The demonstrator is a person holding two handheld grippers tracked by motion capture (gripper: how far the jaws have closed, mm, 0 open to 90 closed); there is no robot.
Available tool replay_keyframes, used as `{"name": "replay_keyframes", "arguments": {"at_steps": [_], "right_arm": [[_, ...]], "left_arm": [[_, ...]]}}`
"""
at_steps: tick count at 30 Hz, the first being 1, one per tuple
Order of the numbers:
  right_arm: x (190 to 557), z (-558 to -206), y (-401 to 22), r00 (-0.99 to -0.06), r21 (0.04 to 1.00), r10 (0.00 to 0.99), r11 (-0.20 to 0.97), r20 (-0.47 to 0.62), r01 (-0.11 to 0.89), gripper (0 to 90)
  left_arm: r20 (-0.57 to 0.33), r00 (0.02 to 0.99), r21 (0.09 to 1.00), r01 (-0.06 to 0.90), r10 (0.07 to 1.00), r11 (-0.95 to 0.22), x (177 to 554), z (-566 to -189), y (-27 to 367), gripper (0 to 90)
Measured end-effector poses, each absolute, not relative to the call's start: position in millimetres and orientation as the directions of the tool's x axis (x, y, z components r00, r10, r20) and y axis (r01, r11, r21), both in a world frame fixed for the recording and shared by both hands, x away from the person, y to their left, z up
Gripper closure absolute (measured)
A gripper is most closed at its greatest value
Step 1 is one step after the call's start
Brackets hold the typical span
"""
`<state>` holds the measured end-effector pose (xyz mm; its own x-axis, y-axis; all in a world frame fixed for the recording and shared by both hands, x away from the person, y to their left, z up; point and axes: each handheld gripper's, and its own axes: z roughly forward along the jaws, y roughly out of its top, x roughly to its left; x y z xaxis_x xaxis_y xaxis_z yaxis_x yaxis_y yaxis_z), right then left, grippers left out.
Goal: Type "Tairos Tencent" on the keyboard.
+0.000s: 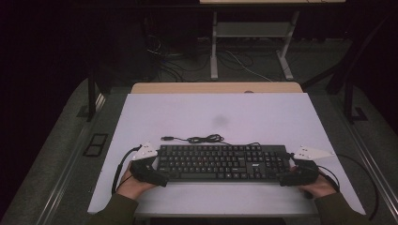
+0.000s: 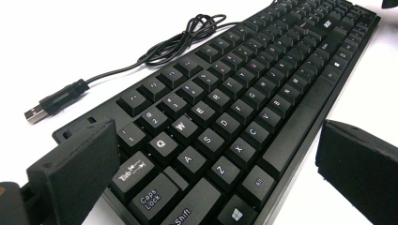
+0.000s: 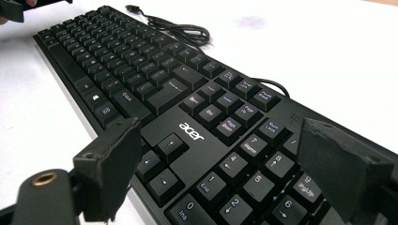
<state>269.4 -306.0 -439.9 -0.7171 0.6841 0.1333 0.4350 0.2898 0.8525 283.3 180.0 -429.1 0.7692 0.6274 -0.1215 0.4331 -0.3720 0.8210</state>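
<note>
Left hand (image 1: 133,183) comes in from the near edge, forearm angled inward, and holds the left gripper (image 1: 149,171) level at the left end of the keyboard (image 1: 220,162). Its jaws are spread, one on each long side of that end. The keyboard lies flat near the front of the white table (image 1: 211,112), its cable (image 1: 199,138) coiled just behind. Right hand (image 1: 319,185) mirrors this pose; the right gripper (image 1: 296,172) straddles the number-pad end, jaws spread.

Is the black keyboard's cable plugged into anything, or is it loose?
Loose. The black keyboard's thin black cable lies coiled on the white table behind it, and its metal USB plug rests bare on the tabletop, unconnected.
</note>
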Motion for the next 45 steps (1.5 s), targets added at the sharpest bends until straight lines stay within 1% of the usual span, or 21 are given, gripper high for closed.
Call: {"name": "replay_keyframes", "arguments": {"at_steps": [18, 24, 45], "right_arm": [[275, -436, -296, -0.730, 0.849, 0.664, 0.284, 0.161, 0.445, 14.3], [277, -434, -293, -0.730, 0.840, 0.659, 0.281, 0.183, 0.464, 14.3], [283, -427, -279, -0.745, 0.841, 0.640, 0.287, 0.188, 0.459, 14.2]], "left_arm": [[-0.128, 0.764, 0.825, 0.436, 0.632, -0.360, 283, -429, 180, 0.0], [-0.129, 0.764, 0.827, 0.434, 0.632, -0.357, 282, -428, 179, 0.0], [-0.126, 0.778, 0.826, 0.426, 0.615, -0.370, 286, -429, 170, 0.0]]}}
